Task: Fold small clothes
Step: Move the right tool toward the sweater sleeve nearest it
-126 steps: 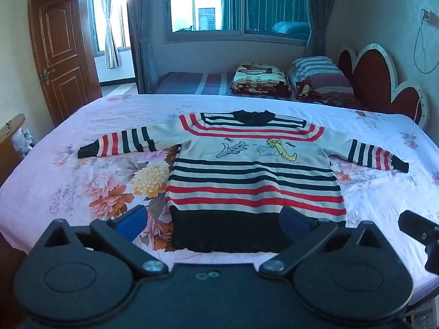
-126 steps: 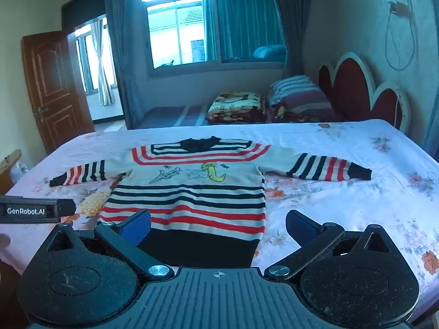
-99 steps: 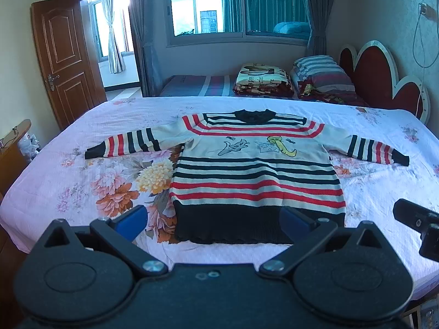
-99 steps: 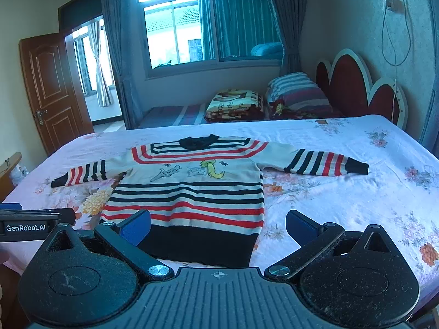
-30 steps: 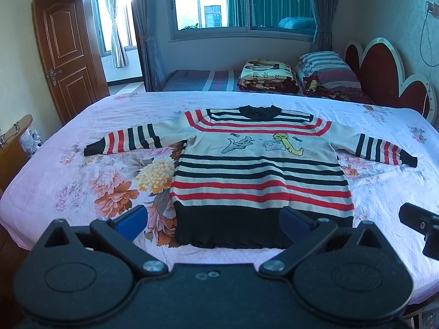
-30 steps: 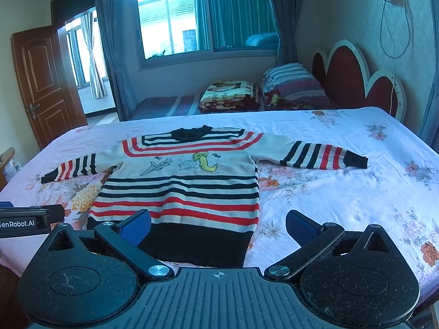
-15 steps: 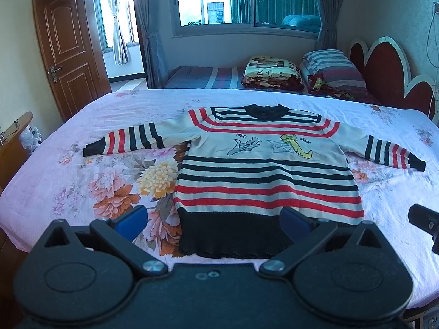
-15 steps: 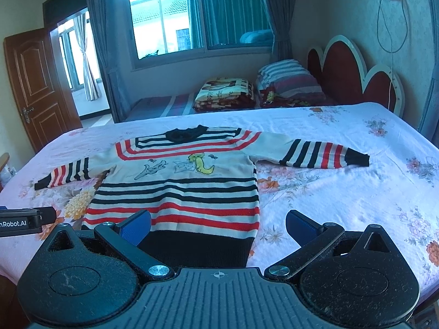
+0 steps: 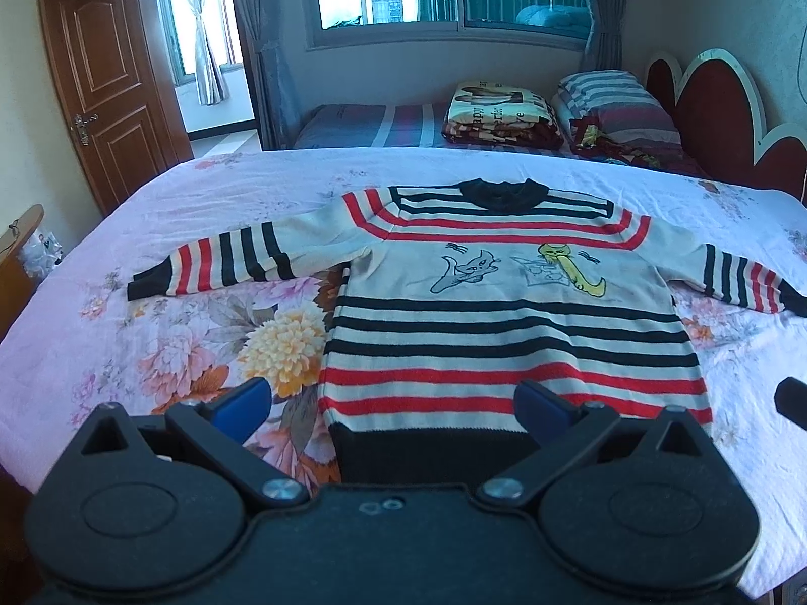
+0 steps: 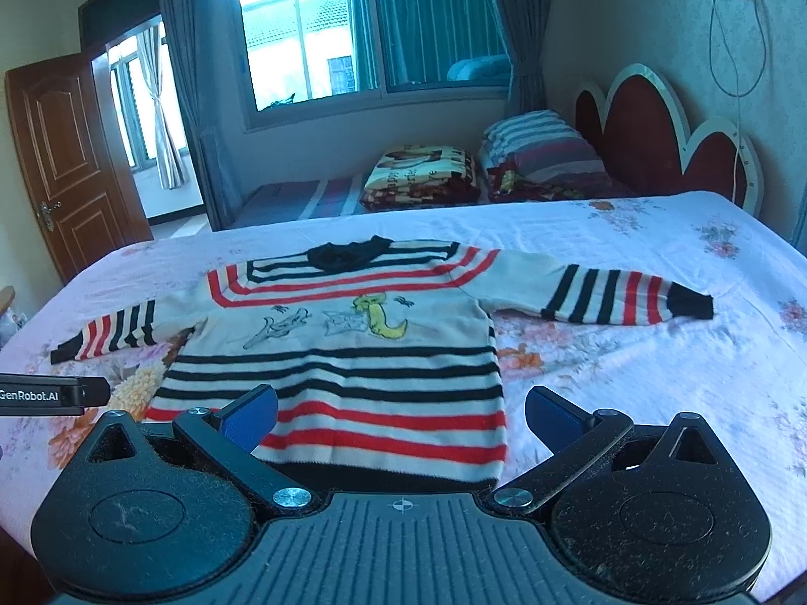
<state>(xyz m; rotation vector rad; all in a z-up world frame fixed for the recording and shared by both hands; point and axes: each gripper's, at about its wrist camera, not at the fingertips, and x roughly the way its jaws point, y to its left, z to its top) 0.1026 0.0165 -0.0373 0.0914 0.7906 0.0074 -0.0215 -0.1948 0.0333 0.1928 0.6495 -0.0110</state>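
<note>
Striped knit sweater flat on floral bedsheet, sleeves outspread; left gripper and right gripper fingers spread, empty.

A small cream knitted sweater with red and black stripes lies flat and face up on the bed, not folded. Both striped sleeves are spread out to the sides. It has a black collar at the far end, a black hem at the near end, and two cartoon animals on the chest.
</note>
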